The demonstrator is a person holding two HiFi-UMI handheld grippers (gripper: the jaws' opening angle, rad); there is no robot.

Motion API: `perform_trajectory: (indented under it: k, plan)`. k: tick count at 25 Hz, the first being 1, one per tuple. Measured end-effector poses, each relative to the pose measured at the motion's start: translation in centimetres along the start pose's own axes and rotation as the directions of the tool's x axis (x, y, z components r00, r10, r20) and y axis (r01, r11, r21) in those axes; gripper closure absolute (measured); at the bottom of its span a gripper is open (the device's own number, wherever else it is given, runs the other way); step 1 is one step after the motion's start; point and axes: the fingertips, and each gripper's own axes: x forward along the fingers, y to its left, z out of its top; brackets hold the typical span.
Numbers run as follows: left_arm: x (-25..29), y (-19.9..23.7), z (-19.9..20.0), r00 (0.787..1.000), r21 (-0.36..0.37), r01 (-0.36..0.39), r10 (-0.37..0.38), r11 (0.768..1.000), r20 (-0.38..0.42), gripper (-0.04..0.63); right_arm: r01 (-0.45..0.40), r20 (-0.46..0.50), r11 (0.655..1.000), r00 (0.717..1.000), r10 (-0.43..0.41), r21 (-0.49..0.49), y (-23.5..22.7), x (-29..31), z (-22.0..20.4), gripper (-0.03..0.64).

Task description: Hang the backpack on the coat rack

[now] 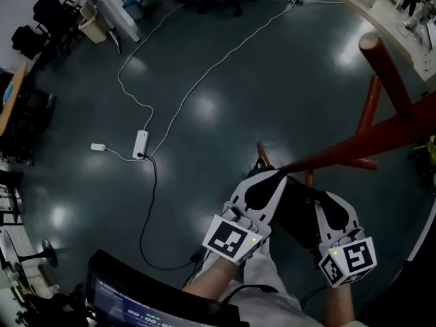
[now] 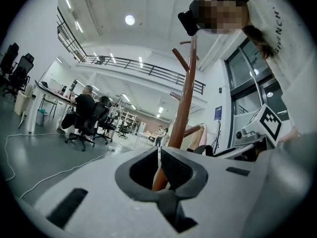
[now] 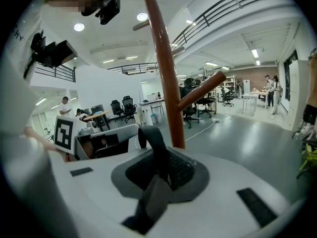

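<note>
The reddish-brown wooden coat rack (image 1: 381,138) stands at the right, and its pole rises just beyond both grippers (image 2: 184,98) (image 3: 161,68). A black backpack (image 1: 296,213) hangs between my two grippers, close to the pole's foot. My right gripper (image 1: 325,197) (image 3: 158,152) is shut on a black strap (image 3: 153,143) that loops up out of its pads. My left gripper (image 1: 274,176) (image 2: 159,155) is level with its tips together. No strap shows between its pads; only the pole shows through a slit lower down.
White cables and a power strip (image 1: 140,144) lie on the dark glossy floor to the left. Office chairs and desks (image 1: 48,19) line the far left. A dark screen (image 1: 136,298) sits at the bottom left. People sit at desks (image 2: 84,108) far off.
</note>
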Motion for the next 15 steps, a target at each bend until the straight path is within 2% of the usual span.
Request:
perform_trajectory:
  k: [9,15]
  plan:
    - [1.5,0.4,-1.8,1.000,-0.028,-0.012,0.013,1.000,0.010,0.569,-0.001,-0.009,1.000,1.000,0.001,-0.013,-2.4,1.2,-1.6,0.563]
    - [1.9,0.9,-2.7,1.000,-0.032,-0.018,0.018,0.999,0.007,0.569,-0.006,-0.028,0.998,1.000,0.004,-0.061,-2.6,2.3,-3.0,0.563]
